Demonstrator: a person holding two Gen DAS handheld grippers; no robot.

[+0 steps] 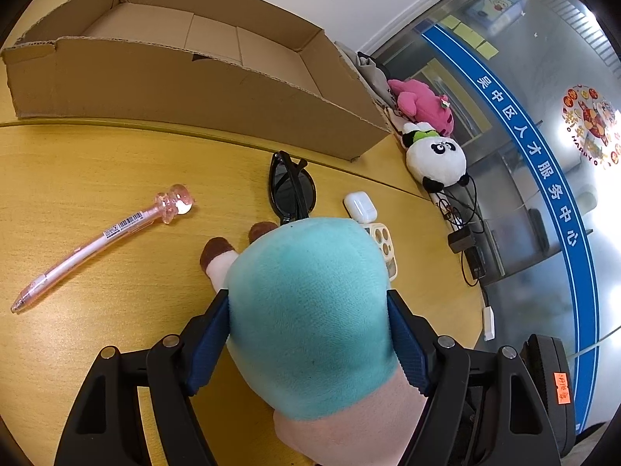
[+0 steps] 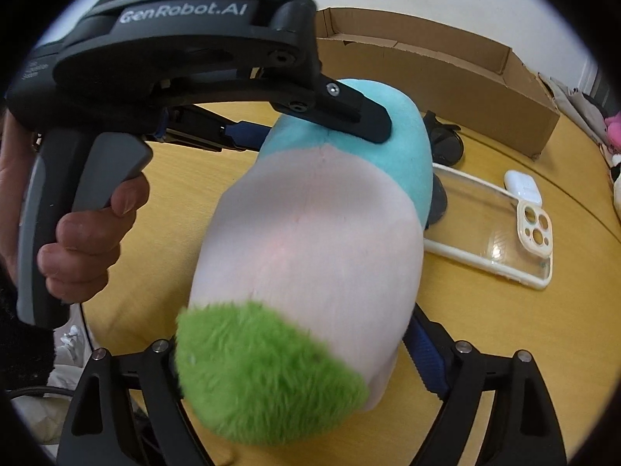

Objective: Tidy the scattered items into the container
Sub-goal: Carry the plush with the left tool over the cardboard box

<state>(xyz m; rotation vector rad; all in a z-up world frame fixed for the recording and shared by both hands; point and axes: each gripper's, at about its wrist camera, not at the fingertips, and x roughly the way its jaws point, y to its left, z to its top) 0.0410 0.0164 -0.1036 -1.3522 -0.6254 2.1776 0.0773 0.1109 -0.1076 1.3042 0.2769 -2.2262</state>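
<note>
Left wrist view puts the plush toy [image 1: 310,310] squarely between our left gripper [image 1: 310,334] pads, both blue pads pressed into its teal middle, so that claw is closed on the toy. In the right wrist view our right gripper [image 2: 295,349] straddles the toy's green-and-white end; its blue pad lies against the white flank on one side, the other side is hidden, so we judge it gripping too, less surely. A hand [image 2: 83,240] works the left tool's trigger just beside the toy.

Both claws hold one soft body, so we should lift together, keep squeeze even, and raise the brown feet [image 1: 217,254] clear before travelling.

Just ahead of the left claw lie the sunglasses [image 1: 291,190], the earbud case [image 1: 360,205] and the clear phone case [image 2: 500,229], all near the toy. To the left of that claw, well apart, rests the pink pen [image 1: 101,239]. Beyond them stands the cardboard box [image 1: 194,89], its near wall torn and uneven. We judge the toy must rise above that wall, passing over the sunglasses. The box floor shows bare, with ample room. The table [image 1: 97,163] edge to the right carries cables and other plush toys.
</note>
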